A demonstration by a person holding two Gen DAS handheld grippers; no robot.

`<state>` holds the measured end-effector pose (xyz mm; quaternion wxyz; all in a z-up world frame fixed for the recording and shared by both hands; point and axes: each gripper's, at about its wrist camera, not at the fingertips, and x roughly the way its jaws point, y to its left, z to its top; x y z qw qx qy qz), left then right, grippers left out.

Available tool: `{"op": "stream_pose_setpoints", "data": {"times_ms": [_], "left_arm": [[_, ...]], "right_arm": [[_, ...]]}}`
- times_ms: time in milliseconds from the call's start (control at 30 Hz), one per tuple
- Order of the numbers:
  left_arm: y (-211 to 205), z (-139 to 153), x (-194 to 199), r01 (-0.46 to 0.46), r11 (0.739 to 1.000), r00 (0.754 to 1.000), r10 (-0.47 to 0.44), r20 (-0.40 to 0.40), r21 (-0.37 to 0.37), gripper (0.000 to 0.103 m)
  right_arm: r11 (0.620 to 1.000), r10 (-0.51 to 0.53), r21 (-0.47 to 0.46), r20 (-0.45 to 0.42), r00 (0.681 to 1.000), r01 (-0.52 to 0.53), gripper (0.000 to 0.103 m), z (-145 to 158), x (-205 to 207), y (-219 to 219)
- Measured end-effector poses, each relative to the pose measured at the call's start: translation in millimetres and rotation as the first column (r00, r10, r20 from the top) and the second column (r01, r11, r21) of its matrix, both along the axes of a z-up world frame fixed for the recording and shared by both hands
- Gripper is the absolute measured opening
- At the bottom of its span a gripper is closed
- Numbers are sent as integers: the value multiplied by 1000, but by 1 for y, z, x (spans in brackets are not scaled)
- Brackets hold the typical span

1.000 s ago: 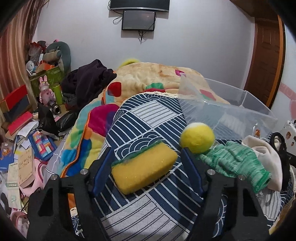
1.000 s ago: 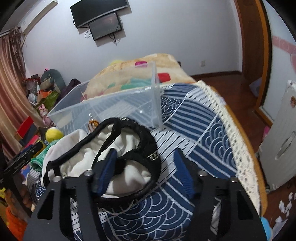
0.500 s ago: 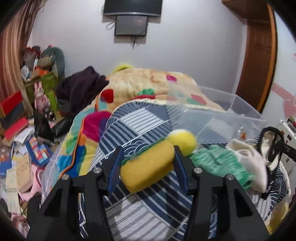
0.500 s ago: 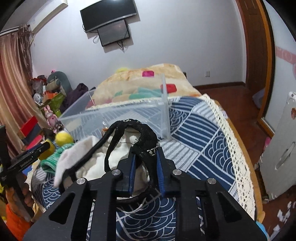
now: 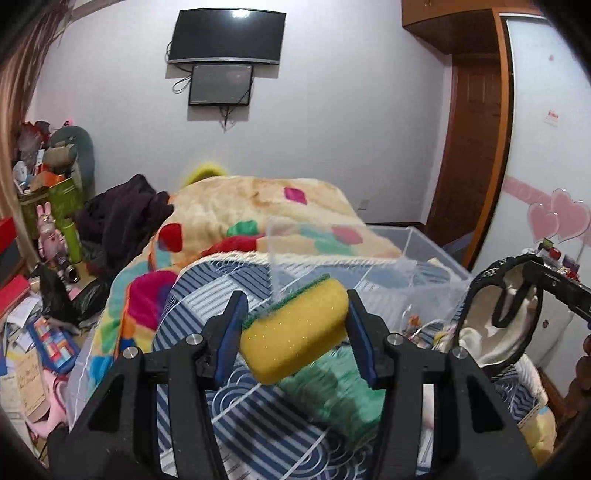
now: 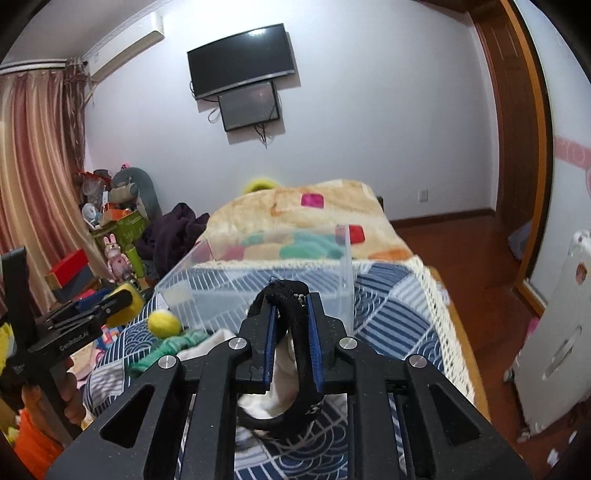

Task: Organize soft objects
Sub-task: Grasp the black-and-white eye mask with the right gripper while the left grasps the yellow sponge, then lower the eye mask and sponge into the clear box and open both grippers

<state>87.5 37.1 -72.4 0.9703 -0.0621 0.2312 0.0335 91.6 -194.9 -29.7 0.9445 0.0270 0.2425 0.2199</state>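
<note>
A black curved television [image 5: 226, 36] hangs on the white wall, with a smaller dark screen [image 5: 221, 85] mounted just beneath it and cables dangling below. An air conditioner [image 6: 125, 51] sits high on the wall beside striped reddish curtains [image 6: 35, 177]. A dark garment [image 5: 123, 221] lies heaped at the bed's left edge. On the floor past that edge stand a pink rabbit figure [image 5: 47, 230], a green box [image 5: 64, 192] and scattered papers. A brown wooden door [image 5: 469, 147] stands in the far right corner, near two pink heart decorations [image 5: 557, 218].
</note>
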Motion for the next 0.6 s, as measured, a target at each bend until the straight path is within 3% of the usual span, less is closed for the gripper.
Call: {"op": "stream_pose_setpoints", "data": {"times_ms": [333, 600], "left_arm": [[-5, 29, 35, 66, 998, 998, -66, 12, 23, 53], [-9, 24, 79, 128, 992, 989, -126, -77, 18, 53]], "right_arm": [[1000, 11, 19, 98, 995, -13, 12, 31, 22, 11], [1000, -10, 13, 174, 985, 7, 12, 50, 47, 30]]}}
